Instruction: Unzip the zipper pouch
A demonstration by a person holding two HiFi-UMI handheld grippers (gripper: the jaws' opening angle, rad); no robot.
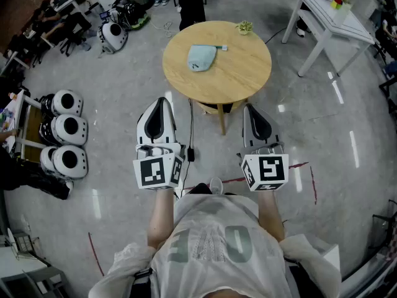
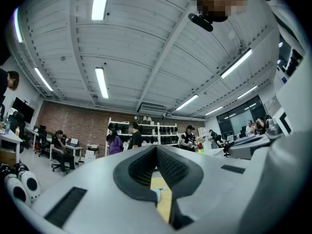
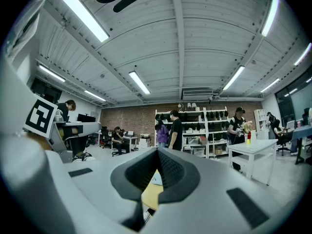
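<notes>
A pale blue zipper pouch lies flat on the round wooden table, left of centre, its zipper pull pointing right. My left gripper and right gripper are both held well short of the table, near my chest, jaws shut with nothing between them. In the left gripper view, the pouch shows as a small pale patch through the gap behind the left gripper's meeting tips. The right gripper view shows the pouch the same way behind the right gripper.
A small plant sits at the table's far edge. A white table stands to the right. White round helmets are stacked at the left. Several people stand by shelves at the brick wall.
</notes>
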